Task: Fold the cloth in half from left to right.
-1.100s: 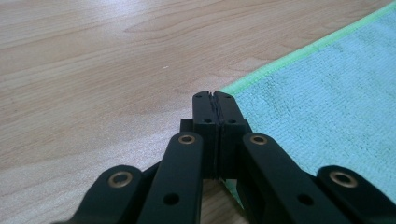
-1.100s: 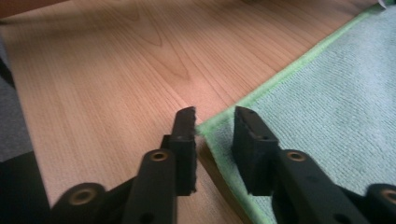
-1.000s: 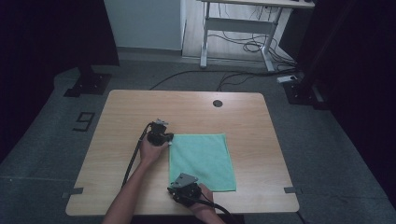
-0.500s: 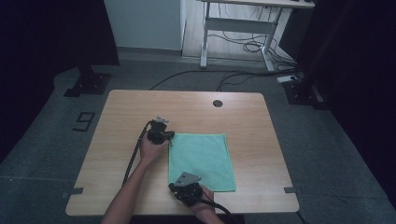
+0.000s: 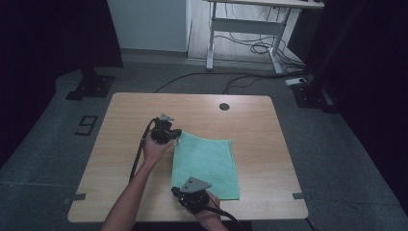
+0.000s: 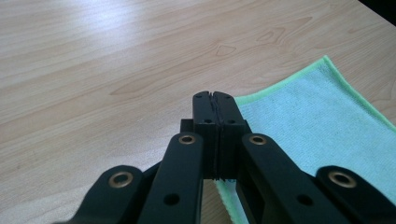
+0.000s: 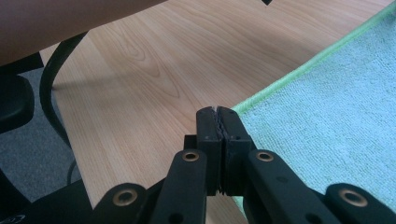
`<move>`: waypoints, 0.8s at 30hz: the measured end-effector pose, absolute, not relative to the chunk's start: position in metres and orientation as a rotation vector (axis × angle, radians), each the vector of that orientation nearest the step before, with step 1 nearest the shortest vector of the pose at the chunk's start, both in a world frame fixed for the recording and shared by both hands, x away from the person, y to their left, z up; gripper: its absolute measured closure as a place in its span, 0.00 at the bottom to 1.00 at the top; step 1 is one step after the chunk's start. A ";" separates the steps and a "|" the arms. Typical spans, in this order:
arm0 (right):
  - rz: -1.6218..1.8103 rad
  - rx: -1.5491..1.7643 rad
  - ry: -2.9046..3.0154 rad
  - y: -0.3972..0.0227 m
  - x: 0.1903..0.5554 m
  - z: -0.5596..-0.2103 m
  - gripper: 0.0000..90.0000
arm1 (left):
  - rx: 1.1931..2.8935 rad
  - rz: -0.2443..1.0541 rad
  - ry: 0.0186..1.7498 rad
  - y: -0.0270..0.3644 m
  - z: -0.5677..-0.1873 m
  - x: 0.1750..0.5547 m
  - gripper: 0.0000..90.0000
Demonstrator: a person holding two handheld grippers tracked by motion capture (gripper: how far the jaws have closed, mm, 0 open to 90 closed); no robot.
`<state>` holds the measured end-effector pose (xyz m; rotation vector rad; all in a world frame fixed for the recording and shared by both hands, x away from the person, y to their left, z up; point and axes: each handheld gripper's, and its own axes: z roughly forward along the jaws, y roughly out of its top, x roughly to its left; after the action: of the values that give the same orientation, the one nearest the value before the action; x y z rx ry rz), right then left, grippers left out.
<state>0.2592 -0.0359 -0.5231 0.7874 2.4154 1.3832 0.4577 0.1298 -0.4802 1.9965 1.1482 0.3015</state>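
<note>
High view shows the green microfibre cloth flat on the table, my left gripper and right gripper pinching its left corners; uneven lifting could tug a corner free.

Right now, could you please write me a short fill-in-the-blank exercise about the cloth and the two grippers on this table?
1. The cloth lying on the table is coloured ____.
2. The left gripper is closed on a ____ of the cloth.
3. The jaws of the right gripper stand ____, at the cloth's near left corner.
4. The tabletop is made of light ____.

Missing words: green; corner; shut; wood
</note>
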 end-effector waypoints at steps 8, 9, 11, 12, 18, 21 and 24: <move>1.438 0.812 2.396 -0.036 0.262 -0.517 0.98 | 1.983 0.308 1.148 0.136 -0.468 0.457 0.99; 1.457 0.807 2.389 -0.036 0.262 -0.514 0.98 | 1.983 0.316 1.144 0.137 -0.464 0.456 0.99; 1.528 0.812 2.373 -0.035 0.262 -0.504 0.98 | 1.973 0.332 1.124 0.138 -0.454 0.453 0.99; 1.548 0.802 2.361 -0.035 0.260 -0.499 0.98 | 1.965 0.340 1.111 0.137 -0.448 0.452 0.99; 1.554 0.778 2.338 -0.033 0.258 -0.490 0.98 | 1.975 0.345 1.095 0.133 -0.441 0.448 0.99; 1.530 0.789 2.355 -0.034 0.258 -0.496 0.98 | 1.988 0.336 1.104 0.131 -0.447 0.449 0.99; 1.514 0.794 2.373 -0.034 0.259 -0.501 0.98 | 1.993 0.325 1.115 0.131 -0.451 0.451 0.99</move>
<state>0.2587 -0.0335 -0.5011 0.7936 2.3730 1.5138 0.4509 0.1312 -0.4512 1.9934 1.1153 0.3254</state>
